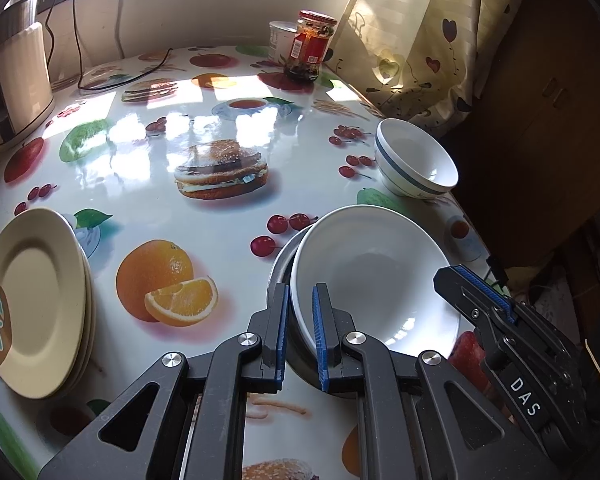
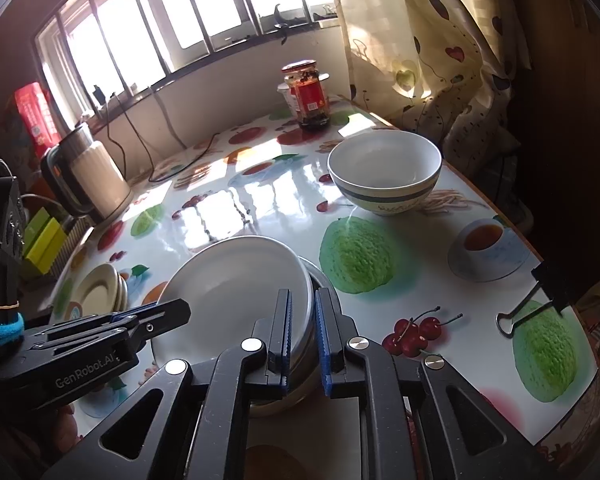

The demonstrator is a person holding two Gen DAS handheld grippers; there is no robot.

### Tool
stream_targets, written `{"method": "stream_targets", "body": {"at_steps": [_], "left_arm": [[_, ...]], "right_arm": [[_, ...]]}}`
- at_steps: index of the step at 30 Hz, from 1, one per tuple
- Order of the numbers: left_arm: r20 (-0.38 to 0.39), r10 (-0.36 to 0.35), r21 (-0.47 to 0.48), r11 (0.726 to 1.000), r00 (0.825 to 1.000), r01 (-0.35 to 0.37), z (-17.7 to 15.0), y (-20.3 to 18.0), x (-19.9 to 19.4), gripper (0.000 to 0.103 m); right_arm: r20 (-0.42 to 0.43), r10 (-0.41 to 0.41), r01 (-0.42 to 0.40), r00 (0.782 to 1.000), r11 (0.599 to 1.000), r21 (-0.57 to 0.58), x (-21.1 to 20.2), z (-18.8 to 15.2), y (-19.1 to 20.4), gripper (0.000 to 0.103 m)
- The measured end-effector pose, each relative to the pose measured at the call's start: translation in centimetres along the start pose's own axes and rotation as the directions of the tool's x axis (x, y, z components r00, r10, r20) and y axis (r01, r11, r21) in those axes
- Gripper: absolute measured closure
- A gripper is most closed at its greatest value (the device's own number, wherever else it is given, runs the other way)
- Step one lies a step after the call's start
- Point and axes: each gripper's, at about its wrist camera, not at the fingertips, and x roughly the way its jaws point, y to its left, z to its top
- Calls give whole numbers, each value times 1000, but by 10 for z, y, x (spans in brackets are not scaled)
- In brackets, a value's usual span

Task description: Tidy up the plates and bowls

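A wide white bowl (image 1: pixel 374 276) sits tilted inside a metal bowl (image 1: pixel 279 268) at the table's near right. My left gripper (image 1: pixel 301 330) is shut on the white bowl's near-left rim. My right gripper (image 2: pixel 302 336) straddles the rims of the white bowl (image 2: pixel 236 280) and metal bowl (image 2: pixel 315 280) on the right side, its jaws narrow around both. A smaller white bowl with a blue band (image 1: pixel 416 158) (image 2: pixel 384 172) stands farther back. A stack of cream plates (image 1: pixel 36 300) (image 2: pixel 100 290) lies at the left.
A red-lidded jar (image 1: pixel 310 46) and a white tub (image 1: pixel 281 40) stand at the far edge by the curtain. A kettle (image 1: pixel 22 76) and black cable (image 1: pixel 112 80) are at far left. A binder clip (image 2: pixel 534 306) lies at the right edge.
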Motion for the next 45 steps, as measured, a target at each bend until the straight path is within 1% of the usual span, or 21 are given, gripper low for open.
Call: {"method": "stream_targets", "body": {"at_steps": [7, 10, 13, 18, 19, 21, 22, 34, 39, 45], "left_arm": [[2, 5, -1, 1000, 1000, -5, 0, -1, 0, 90], [4, 9, 0, 1000, 1000, -9, 2, -1, -1, 86], [9, 10, 0, 1000, 1000, -10, 3, 0, -3, 86], [21, 3, -1, 1000, 1000, -3, 3, 2, -7, 84], [23, 4, -2, 1000, 1000, -4, 3, 2, -8, 82], [27, 0, -2, 1000, 1000, 0, 3, 2, -10, 67], [31, -3, -2, 1000, 1000, 3, 3, 2, -11, 65], [66, 8, 35, 999, 998, -10, 20, -4, -18, 65], [78, 7, 41, 999, 997, -10, 33, -6, -15, 65], [72, -6, 57, 998, 997, 2, 52, -13, -5, 65]], "right_arm": [[1, -2, 2, 1000, 1000, 2, 1, 2, -3, 83], [1, -3, 3, 1000, 1000, 2, 0, 2, -2, 79], [2, -5, 5, 1000, 1000, 3, 0, 3, -3, 76], [9, -14, 14, 1000, 1000, 3, -4, 7, -5, 73], [10, -15, 15, 1000, 1000, 4, -4, 7, -5, 73], [12, -19, 19, 1000, 1000, 2, -7, 7, -4, 72], [14, -23, 23, 1000, 1000, 4, -8, 8, -4, 72], [56, -57, 57, 997, 998, 10, -19, 19, -4, 66], [75, -76, 74, 994, 997, 27, -20, 29, -12, 64], [84, -103, 98, 991, 994, 55, -16, 41, -28, 62]]}}
